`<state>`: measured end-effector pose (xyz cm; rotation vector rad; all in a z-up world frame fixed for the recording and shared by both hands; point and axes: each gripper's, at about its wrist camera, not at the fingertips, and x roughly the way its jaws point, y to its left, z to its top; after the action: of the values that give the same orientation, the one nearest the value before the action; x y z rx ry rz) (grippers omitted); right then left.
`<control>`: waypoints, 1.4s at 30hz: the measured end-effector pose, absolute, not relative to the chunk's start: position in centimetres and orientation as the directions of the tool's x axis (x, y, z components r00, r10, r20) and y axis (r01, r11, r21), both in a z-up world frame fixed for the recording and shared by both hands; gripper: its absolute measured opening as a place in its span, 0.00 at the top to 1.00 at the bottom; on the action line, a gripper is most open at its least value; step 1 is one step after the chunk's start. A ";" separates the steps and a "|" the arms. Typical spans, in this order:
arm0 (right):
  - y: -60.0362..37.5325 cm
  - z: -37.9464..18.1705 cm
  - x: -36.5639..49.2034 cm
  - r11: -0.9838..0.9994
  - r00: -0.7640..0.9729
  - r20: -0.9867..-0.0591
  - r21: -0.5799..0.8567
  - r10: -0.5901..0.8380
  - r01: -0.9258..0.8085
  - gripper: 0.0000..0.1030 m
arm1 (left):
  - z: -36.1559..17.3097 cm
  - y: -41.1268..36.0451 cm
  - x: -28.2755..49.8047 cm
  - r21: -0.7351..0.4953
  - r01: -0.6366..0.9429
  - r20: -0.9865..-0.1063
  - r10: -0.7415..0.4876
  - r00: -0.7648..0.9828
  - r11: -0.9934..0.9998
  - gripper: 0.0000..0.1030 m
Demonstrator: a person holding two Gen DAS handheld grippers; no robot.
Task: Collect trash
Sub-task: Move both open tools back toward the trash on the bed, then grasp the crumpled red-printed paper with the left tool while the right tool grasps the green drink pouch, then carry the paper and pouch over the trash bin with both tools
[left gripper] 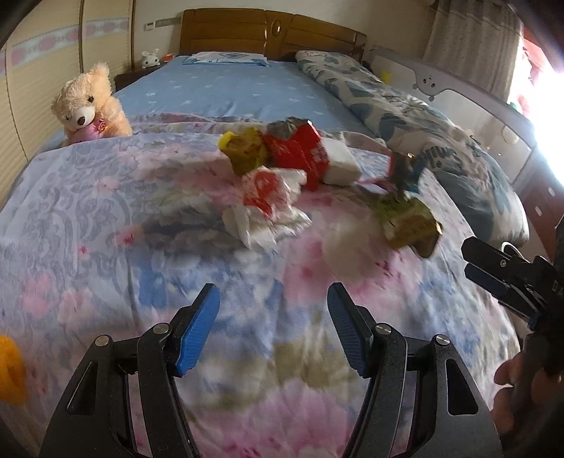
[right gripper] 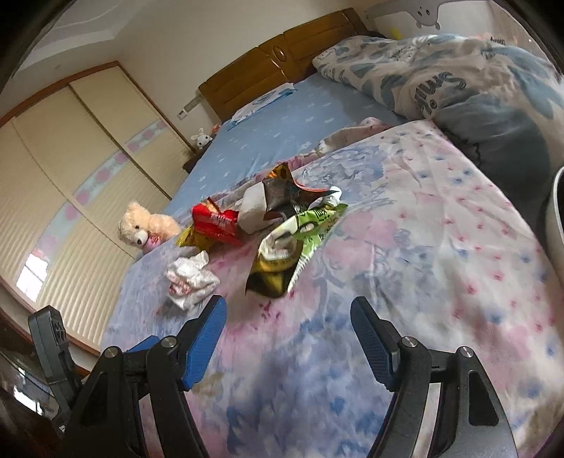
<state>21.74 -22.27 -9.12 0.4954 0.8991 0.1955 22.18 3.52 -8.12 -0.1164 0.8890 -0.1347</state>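
Trash pile, on floral quilt [left gripper: 105, 218], near middle of bed:
- white plastic bag [left gripper: 271, 208], crumpled, red print, nearest the left gripper.
- yellow wrapper [left gripper: 243, 149], behind the bag, touching red packet [left gripper: 299, 148].
- white block [left gripper: 340, 160], just beside the red packet, on its right in the left wrist view.
- green snack bag [right gripper: 289, 243], torn open, lying apart from the white plastic bag, nearest the right gripper.
- dark foil wrapper [right gripper: 282, 193], upright behind the green snack bag, leaning against the white block.

Left gripper [left gripper: 273, 331]: jaws spread, blue pads apart, nothing between them, above bare quilt short of the pile.

Right gripper [right gripper: 289, 338]: jaws spread, nothing between them, above bare quilt, just short of the green snack bag. Also visible at right edge of the left wrist view, with part of a hand [left gripper: 514, 391] below it.

Surroundings: teddy bear [left gripper: 88, 102] at left edge of quilt; wooden headboard [left gripper: 268, 33] at far end; folded blue-patterned duvet [right gripper: 440, 77] along the right side of the bed. Motion blur over the near quilt in both views.
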 end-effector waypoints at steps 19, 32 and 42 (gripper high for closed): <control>-21.0 -13.3 27.5 0.817 0.537 -0.721 0.569 0.439 0.097 0.58 | -10.1 3.3 27.9 -0.161 0.060 -0.787 -0.164 0.594 0.985 0.82; -23.8 -11.0 20.2 0.848 0.547 -0.716 0.530 0.434 0.022 0.60 | -9.6 2.4 21.2 -0.269 0.113 -0.770 -0.284 0.571 0.957 0.83; -26.0 -9.0 15.7 0.878 0.587 -0.709 0.479 0.391 -0.007 0.60 | -8.3 -1.6 17.9 -0.277 0.199 -0.759 -0.341 0.555 0.940 0.83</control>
<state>15.71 -25.97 -9.00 0.4586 0.9219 0.2416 17.87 -1.61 -8.26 -0.1660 0.9304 -0.3209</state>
